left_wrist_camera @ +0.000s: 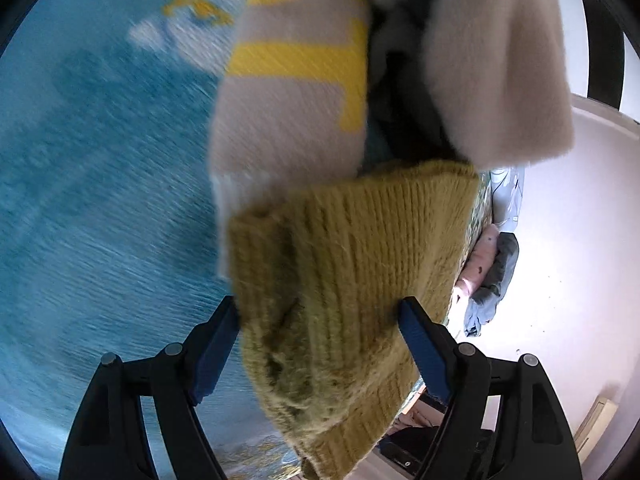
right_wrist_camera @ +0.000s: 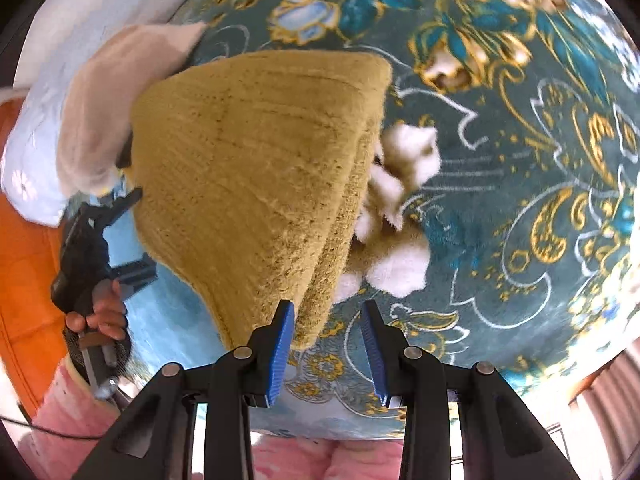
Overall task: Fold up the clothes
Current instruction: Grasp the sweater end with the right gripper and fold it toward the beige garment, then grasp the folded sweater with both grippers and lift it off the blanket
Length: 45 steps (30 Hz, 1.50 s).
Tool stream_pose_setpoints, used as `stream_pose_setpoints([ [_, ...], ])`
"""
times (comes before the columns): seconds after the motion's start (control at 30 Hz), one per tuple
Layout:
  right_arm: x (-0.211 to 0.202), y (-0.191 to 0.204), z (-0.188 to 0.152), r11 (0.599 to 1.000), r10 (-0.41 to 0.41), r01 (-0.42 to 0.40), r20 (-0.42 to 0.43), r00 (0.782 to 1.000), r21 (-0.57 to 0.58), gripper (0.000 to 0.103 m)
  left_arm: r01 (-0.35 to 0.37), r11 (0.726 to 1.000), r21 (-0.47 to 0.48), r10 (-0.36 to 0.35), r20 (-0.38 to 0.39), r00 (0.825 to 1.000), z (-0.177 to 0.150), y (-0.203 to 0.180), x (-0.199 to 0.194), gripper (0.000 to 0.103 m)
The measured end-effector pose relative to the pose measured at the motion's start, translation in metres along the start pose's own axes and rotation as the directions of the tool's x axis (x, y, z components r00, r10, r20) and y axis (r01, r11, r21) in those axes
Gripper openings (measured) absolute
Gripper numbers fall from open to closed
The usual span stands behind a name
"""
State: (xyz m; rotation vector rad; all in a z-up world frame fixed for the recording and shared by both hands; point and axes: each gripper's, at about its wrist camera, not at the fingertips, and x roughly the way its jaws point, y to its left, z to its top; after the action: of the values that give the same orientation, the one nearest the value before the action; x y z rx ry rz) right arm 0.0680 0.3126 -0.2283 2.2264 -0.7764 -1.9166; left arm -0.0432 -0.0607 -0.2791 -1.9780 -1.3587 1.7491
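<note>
The left gripper (left_wrist_camera: 320, 344) is clamped on a mustard-yellow knitted sweater (left_wrist_camera: 352, 272), its blue pads pressed against a thick bunch of the ribbed fabric. In the left wrist view the sweater is lifted clear of the blue blanket (left_wrist_camera: 100, 200) and its ribs run roughly along the gripper's line of sight, from the fingers away toward the top of the frame. Behind it hangs a cream fleece garment with yellow stripes (left_wrist_camera: 296, 92); the view is blurred. The right gripper (right_wrist_camera: 328, 340) stands partly open, and a lower corner of the sweater (right_wrist_camera: 248, 168) lies between its pads; whether either pad touches the fabric cannot be told. In the right wrist view the sweater fans out from this corner, long axis slanting up and left, above a teal blanket with gold and white floral patterns (right_wrist_camera: 520, 160). White fluffy cloth (right_wrist_camera: 396, 208) lies just beside the sweater's right edge. A hand (right_wrist_camera: 100, 316) holds the other gripper's handle at left.
</note>
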Motion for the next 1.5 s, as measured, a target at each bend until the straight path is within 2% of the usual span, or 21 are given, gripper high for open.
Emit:
stream_pose_setpoints([
  [0.03, 0.000, -0.004, -0.002, 1.000, 0.011, -0.011, 0.010, 1.000, 0.022, 0.038, -0.021, 1.000, 0.004, 0.020, 0.010, 1.000, -0.002, -0.003, 0.001, 0.063],
  [0.1, 0.000, -0.012, -0.003, 0.998, 0.030, -0.031, 0.020, 0.999, 0.060, 0.038, -0.064, 0.998, 0.019, 0.063, 0.032, 0.997, -0.006, -0.011, 0.001, 0.040],
  [0.2, -0.002, -0.020, -0.004, 0.993, 0.059, -0.062, 0.034, 0.998, 0.098, 0.038, -0.114, 0.992, 0.057, 0.110, 0.075, 0.991, -0.016, -0.027, -0.005, 0.028],
  [0.3, -0.005, -0.029, -0.004, 0.987, 0.094, -0.101, 0.066, 0.993, 0.124, 0.038, -0.116, 0.992, 0.050, 0.110, 0.118, 0.987, -0.032, -0.035, -0.018, 0.024],
  [0.43, -0.005, -0.033, -0.004, 0.983, 0.104, -0.121, 0.122, 0.987, 0.140, 0.049, -0.104, 0.994, -0.020, 0.105, 0.147, 0.984, -0.079, -0.014, -0.042, 0.024],
  [0.6, 0.010, -0.028, -0.009, 0.975, 0.184, -0.195, 0.105, 0.977, 0.108, 0.059, -0.181, 0.973, -0.145, 0.191, 0.062, 0.980, -0.114, 0.049, -0.044, 0.024],
  [0.87, 0.041, -0.033, 0.010, 0.978, 0.194, -0.200, 0.095, 0.976, 0.053, 0.066, -0.252, 0.968, -0.014, 0.252, 0.005, 0.968, -0.110, 0.025, -0.047, 0.031],
  [0.93, 0.050, -0.035, 0.018, 0.975, 0.207, -0.213, 0.082, 0.975, 0.069, 0.067, -0.244, 0.970, -0.004, 0.244, -0.009, 0.970, -0.109, 0.026, -0.053, 0.033],
  [1.0, 0.059, -0.034, 0.024, 0.969, 0.226, -0.231, 0.068, 0.972, 0.085, 0.068, -0.244, 0.970, -0.012, 0.244, 0.005, 0.970, -0.107, 0.029, -0.065, 0.040],
  [1.13, 0.074, -0.031, 0.030, 0.959, 0.268, -0.271, 0.051, 0.962, 0.076, 0.074, -0.256, 0.967, -0.011, 0.256, 0.086, 0.963, -0.095, 0.033, -0.091, 0.045],
  [1.2, 0.079, -0.029, 0.032, 0.955, 0.286, -0.289, 0.049, 0.957, 0.063, 0.080, -0.235, 0.972, -0.004, 0.234, 0.102, 0.967, -0.086, 0.033, -0.095, 0.060],
  [1.23, 0.080, -0.027, 0.033, 0.952, 0.301, -0.303, 0.045, 0.953, 0.050, 0.082, -0.218, 0.976, 0.005, 0.217, 0.101, 0.971, -0.082, 0.033, -0.095, 0.062],
  [1.4, 0.088, -0.018, 0.042, 0.936, 0.350, -0.351, -0.029, 0.936, -0.033, 0.083, -0.183, 0.979, 0.089, 0.183, 0.008, 0.983, -0.059, 0.028, -0.066, 0.067],
  [1.5, 0.091, -0.025, 0.047, 0.923, 0.384, -0.385, -0.041, 0.922, -0.002, 0.082, -0.177, 0.976, 0.124, 0.184, -0.041, 0.982, -0.051, 0.027, -0.048, 0.067],
])
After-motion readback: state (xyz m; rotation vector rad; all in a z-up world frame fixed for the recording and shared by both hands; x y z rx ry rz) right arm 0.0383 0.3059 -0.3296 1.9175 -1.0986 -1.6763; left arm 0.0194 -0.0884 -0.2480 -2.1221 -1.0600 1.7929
